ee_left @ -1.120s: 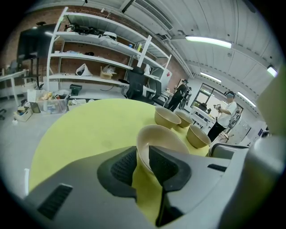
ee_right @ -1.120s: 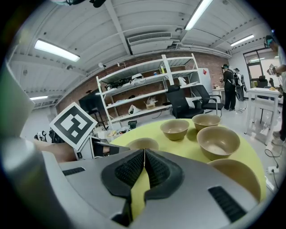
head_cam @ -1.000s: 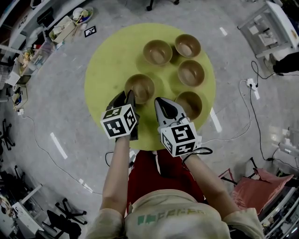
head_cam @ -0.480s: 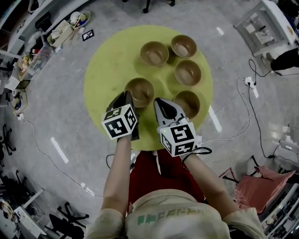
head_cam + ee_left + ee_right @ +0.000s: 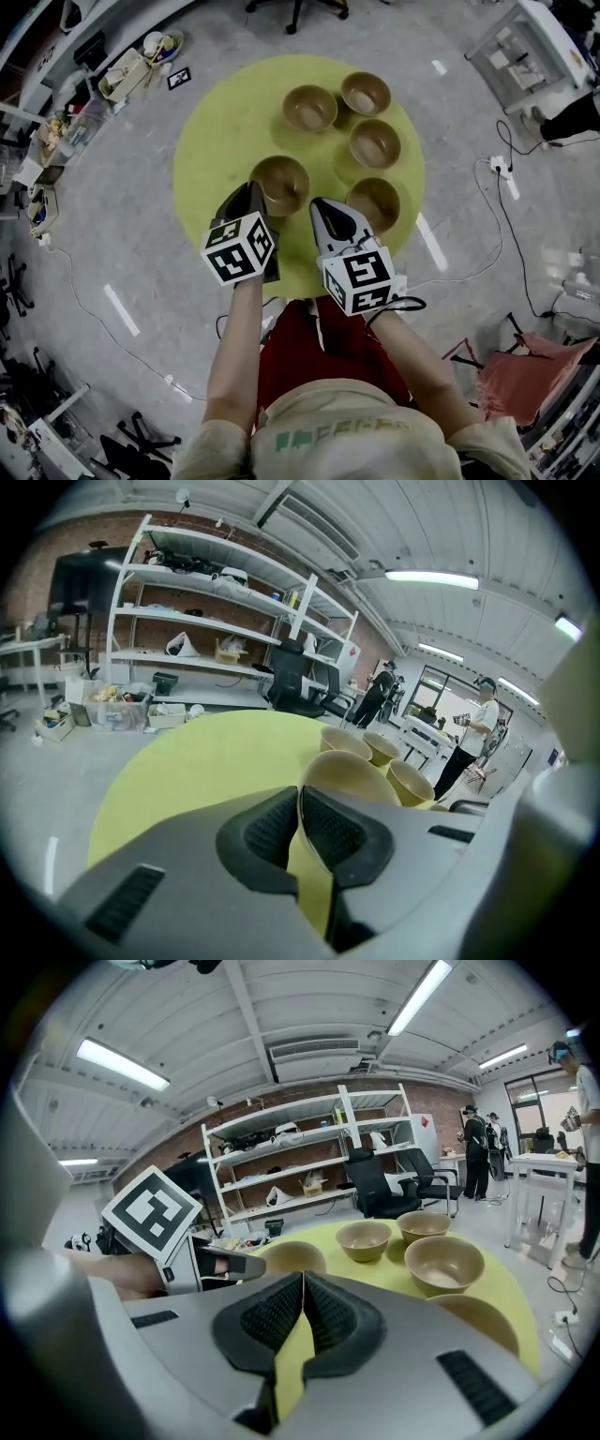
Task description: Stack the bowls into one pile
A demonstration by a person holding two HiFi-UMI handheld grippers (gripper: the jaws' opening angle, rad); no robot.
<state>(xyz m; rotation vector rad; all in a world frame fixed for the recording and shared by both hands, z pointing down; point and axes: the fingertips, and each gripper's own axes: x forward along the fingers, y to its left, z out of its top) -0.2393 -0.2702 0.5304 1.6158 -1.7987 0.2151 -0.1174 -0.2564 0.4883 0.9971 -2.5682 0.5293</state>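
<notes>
Five brown bowls sit apart on the round yellow table [image 5: 220, 122]. My left gripper [image 5: 255, 193] [image 5: 300, 803] is shut on the left rim of the nearest left bowl [image 5: 279, 182] [image 5: 349, 778], one pad outside the wall and one inside. My right gripper [image 5: 323, 207] [image 5: 302, 1283] is shut with nothing in it and hovers just left of the near right bowl [image 5: 375, 204] [image 5: 476, 1321]. Beyond stand the middle right bowl [image 5: 375, 143] [image 5: 442, 1265] and two far bowls [image 5: 310, 108] [image 5: 366, 93]. The right gripper view shows the left gripper [image 5: 225, 1262] at the held bowl [image 5: 291, 1258].
Grey floor surrounds the table, with cables [image 5: 506, 216] at the right and cluttered boxes [image 5: 127, 61] at the upper left. White shelving [image 5: 216, 621], office chairs [image 5: 394, 1185] and people standing [image 5: 478, 733] lie beyond the table's far edge.
Only the head view has drifted slightly. Grippers and bowls keep their places relative to each other.
</notes>
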